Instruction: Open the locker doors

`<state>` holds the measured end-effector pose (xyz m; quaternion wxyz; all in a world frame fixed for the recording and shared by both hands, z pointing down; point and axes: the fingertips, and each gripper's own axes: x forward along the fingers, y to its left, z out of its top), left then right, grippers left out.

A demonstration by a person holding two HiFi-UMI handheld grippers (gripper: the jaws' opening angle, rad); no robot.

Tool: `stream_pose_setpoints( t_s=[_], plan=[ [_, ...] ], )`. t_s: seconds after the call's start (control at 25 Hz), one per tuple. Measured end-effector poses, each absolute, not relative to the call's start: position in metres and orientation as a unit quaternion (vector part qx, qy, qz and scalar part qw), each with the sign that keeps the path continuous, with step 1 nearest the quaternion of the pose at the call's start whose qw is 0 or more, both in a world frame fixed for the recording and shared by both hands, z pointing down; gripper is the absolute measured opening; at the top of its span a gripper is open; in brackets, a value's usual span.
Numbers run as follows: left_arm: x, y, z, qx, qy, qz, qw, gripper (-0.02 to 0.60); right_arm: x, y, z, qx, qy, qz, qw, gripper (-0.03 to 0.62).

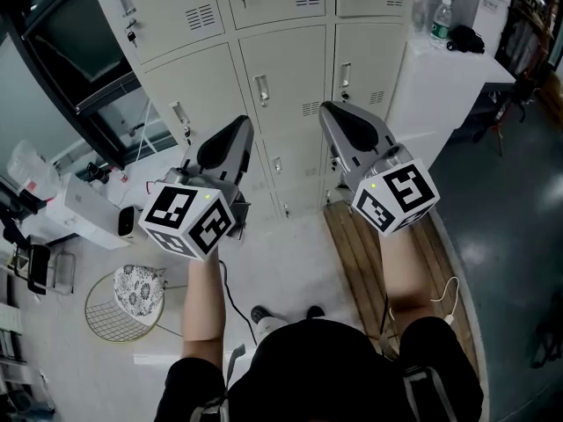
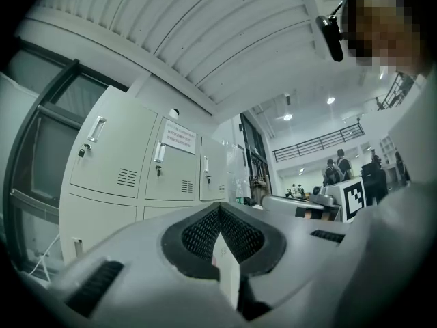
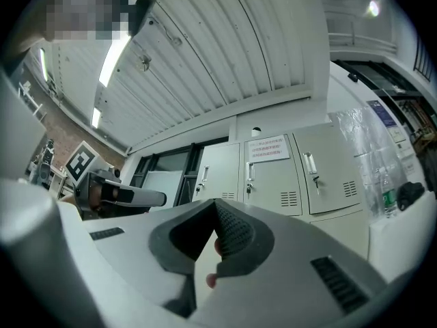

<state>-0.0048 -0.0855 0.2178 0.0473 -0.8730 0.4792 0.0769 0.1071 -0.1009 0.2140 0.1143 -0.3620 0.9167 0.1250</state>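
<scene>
A wall of pale grey locker doors [image 1: 281,69] stands in front of me, all closed, with metal handles [image 1: 261,89] and small keys in the locks. The same doors [image 2: 113,156] show in the left gripper view, and doors [image 3: 324,173] in the right gripper view. My left gripper [image 1: 236,128] is held up short of the lockers, its jaws shut with nothing between them [image 2: 220,212]. My right gripper [image 1: 328,110] hangs beside it at about the same height, also shut and empty [image 3: 217,209]. Neither gripper touches a door or handle.
A white cabinet [image 1: 440,86] stands to the right of the lockers, with a water bottle [image 1: 442,20] and a black item [image 1: 464,39] on top. A wooden slatted platform [image 1: 365,262] lies at the lockers' foot. A wire basket [image 1: 98,310] and white boxes [image 1: 84,214] sit at left.
</scene>
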Motion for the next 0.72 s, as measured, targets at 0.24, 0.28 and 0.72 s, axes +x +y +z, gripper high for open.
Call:
stream_pose_setpoints(
  t_s=[0.24, 0.28, 0.72],
  plan=[
    [0.002, -0.082, 0.221, -0.871, 0.483, 0.073, 0.047, 0.015, 0.111, -0.098, 0.218, -0.356, 0.919, 0.124, 0.112, 0.005],
    [0.003, -0.081, 0.222, -0.871, 0.484, 0.072, 0.046, 0.015, 0.111, -0.098, 0.219, -0.354, 0.920, 0.120, 0.113, 0.005],
    [-0.001, -0.102, 0.232, -0.875, 0.479, 0.067, 0.037, 0.015, 0.105, -0.121, 0.231, -0.356, 0.923, 0.090, 0.113, 0.005]
  ],
)
